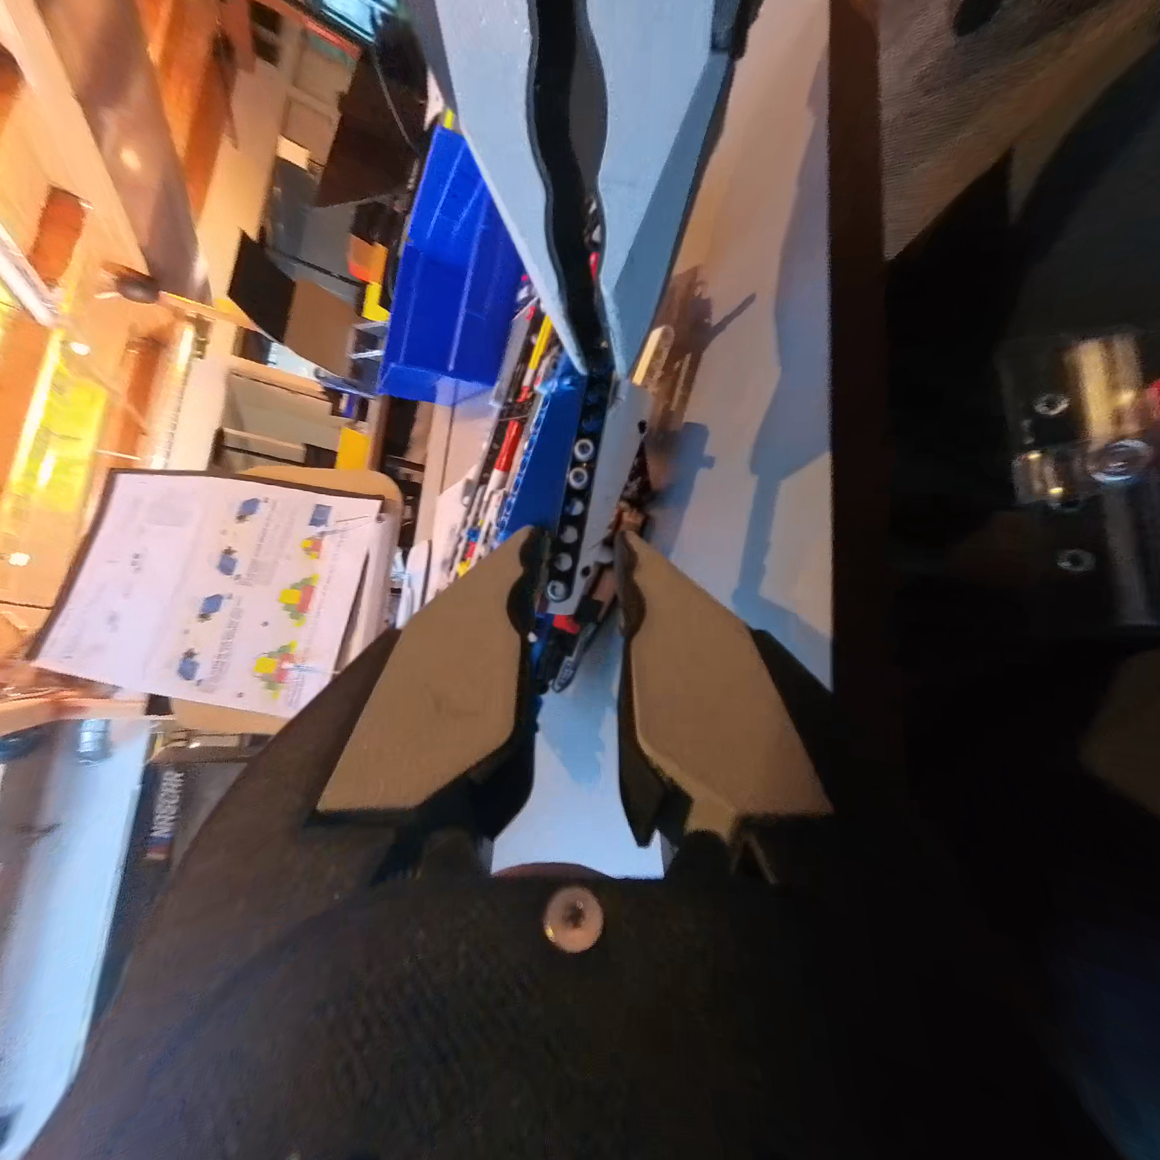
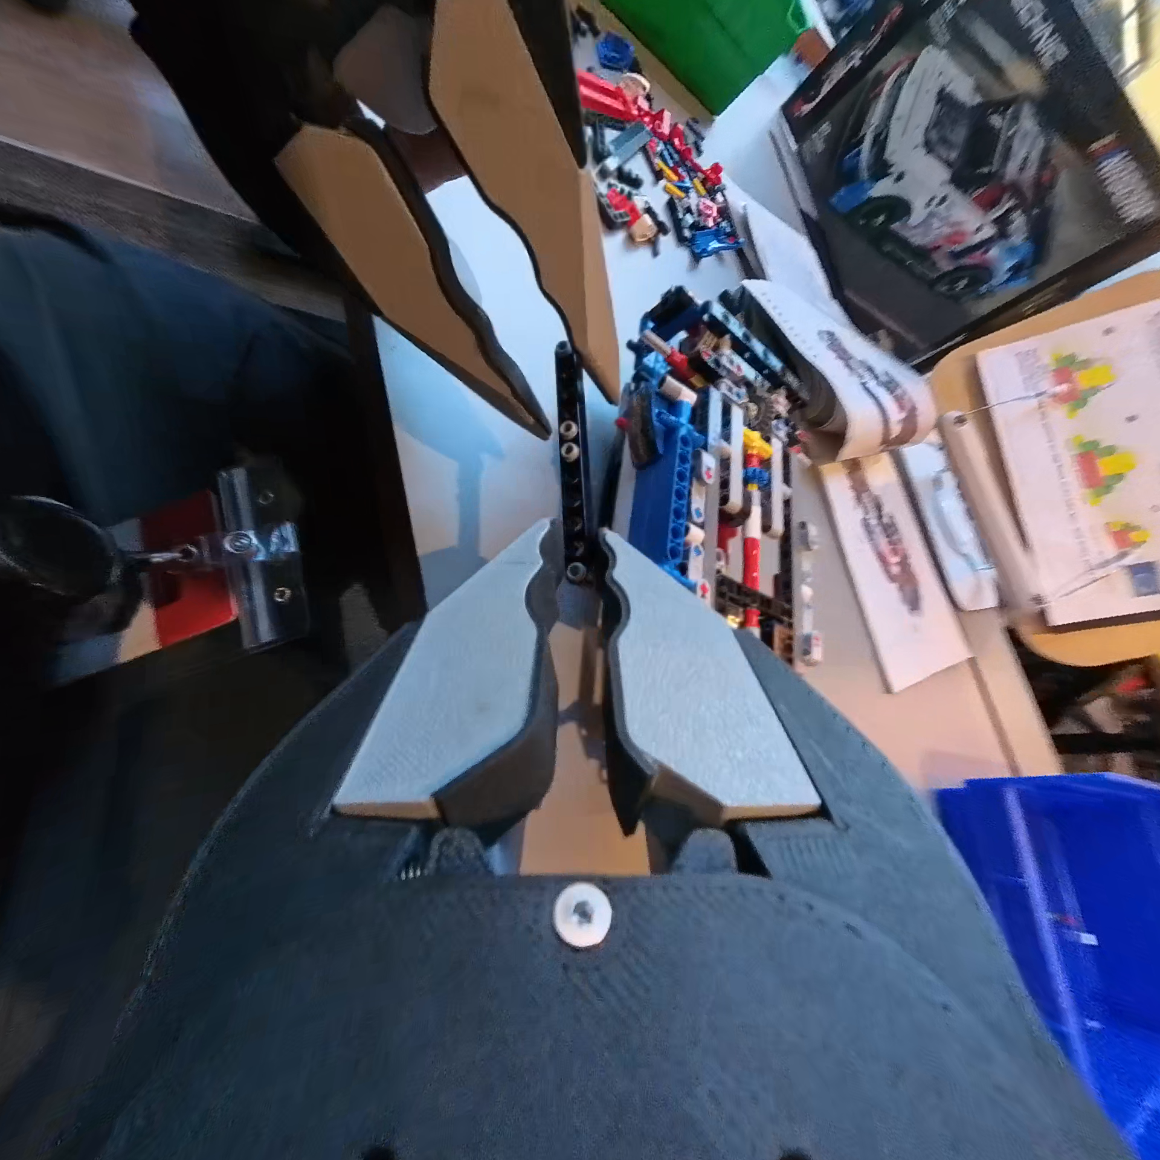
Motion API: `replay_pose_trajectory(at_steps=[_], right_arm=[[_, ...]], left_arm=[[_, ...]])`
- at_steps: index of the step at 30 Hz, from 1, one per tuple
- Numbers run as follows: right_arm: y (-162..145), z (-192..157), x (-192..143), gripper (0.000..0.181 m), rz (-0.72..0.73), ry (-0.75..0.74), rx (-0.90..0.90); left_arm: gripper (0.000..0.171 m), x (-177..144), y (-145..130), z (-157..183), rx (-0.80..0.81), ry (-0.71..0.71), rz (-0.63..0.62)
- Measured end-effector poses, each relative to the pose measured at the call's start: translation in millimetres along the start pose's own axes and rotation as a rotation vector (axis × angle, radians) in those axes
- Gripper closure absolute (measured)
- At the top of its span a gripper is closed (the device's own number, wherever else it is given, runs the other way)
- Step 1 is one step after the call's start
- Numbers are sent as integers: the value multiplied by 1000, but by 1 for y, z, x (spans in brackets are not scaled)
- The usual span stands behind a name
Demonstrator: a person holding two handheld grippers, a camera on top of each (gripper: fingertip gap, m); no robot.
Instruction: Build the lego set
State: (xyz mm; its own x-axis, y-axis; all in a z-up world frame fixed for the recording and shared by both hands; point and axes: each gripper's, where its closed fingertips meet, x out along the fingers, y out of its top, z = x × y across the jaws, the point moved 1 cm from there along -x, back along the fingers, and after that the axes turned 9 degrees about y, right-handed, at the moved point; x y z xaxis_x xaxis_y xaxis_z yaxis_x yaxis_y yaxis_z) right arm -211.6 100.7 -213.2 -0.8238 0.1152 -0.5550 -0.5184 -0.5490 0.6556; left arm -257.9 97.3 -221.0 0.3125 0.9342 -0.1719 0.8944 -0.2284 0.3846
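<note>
A long black lego beam with holes (image 2: 570, 477) hangs in the air between my two grippers, above the white table (image 2: 433, 376). My right gripper (image 2: 579, 538), grey-fingered, is shut on its near end. My left gripper (image 2: 580, 417), tan-fingered, comes in from the top and closes around the far end. In the left wrist view the beam (image 1: 574, 489) runs from my left gripper (image 1: 580, 543) up to the right gripper (image 1: 596, 370). The blue lego chassis (image 2: 665, 477) lies just right of the beam, and it shows in the left wrist view too (image 1: 543, 452).
Loose red and black pieces (image 2: 653, 157) lie beyond the chassis, by a green bin (image 2: 709, 44). The set's box (image 2: 979, 150), a booklet (image 2: 891, 565) and an instruction sheet on a board (image 2: 1079, 452) stand right. A blue bin (image 2: 1067, 929) is near right. The table's dark edge (image 2: 383, 477) is left. Left tips to right tips: about 4 centimetres.
</note>
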Motion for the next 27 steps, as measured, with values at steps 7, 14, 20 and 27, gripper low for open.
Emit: replay_pose_trajectory(at_steps=[7, 14, 20, 27], right_arm=[[6, -13, -7, 174, 74, 148, 175], [2, -24, -5, 173, 132, 246, 332], [3, -22, -7, 173, 144, 228, 306], [5, -22, -7, 175, 149, 179, 218]], left_arm=[[154, -6, 21, 11, -12, -78, 17], [164, -10, 25, 23, -194, -257, -12], [164, -11, 26, 23, -332, -334, -22], [161, -7, 27, 23, -391, -362, -35]])
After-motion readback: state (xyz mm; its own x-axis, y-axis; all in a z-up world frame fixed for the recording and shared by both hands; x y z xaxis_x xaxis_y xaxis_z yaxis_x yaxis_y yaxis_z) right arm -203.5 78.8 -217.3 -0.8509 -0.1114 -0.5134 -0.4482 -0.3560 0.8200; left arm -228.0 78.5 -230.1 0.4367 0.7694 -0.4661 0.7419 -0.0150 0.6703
